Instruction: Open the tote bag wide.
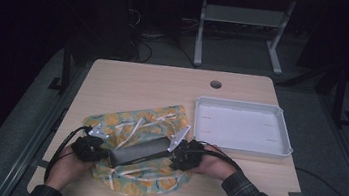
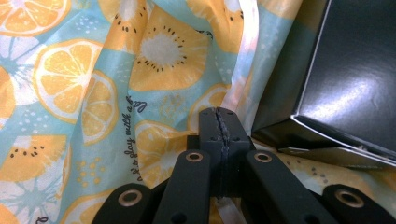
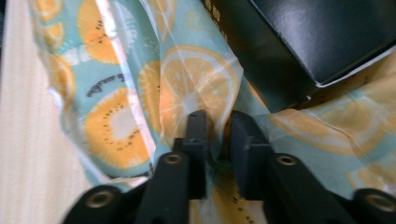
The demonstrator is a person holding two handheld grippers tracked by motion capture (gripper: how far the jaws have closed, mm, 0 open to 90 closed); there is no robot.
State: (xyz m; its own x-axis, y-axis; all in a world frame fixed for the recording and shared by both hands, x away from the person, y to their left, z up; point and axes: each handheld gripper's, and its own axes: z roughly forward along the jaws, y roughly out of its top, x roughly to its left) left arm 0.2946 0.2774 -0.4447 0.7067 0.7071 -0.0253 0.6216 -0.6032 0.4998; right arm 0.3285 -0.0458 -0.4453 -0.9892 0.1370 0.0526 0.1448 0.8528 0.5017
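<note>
The left gripper (image 2: 219,122) has its jaws pressed together on a fold of the fruit-print wrapping sheet (image 2: 93,84), while the right gripper (image 3: 218,126) stands slightly parted around another fold, pads apparently not pressing. The wrapping looks barely begun: the sheet lies spread under the uncovered black box (image 1: 142,150). The box sits near the table's (image 1: 154,83) front edge between the grippers, its long axis running left to right, right end tilted slightly away.

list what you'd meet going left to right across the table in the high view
left gripper → black box lying on the fruit-print cloth → right gripper → white tray
</note>
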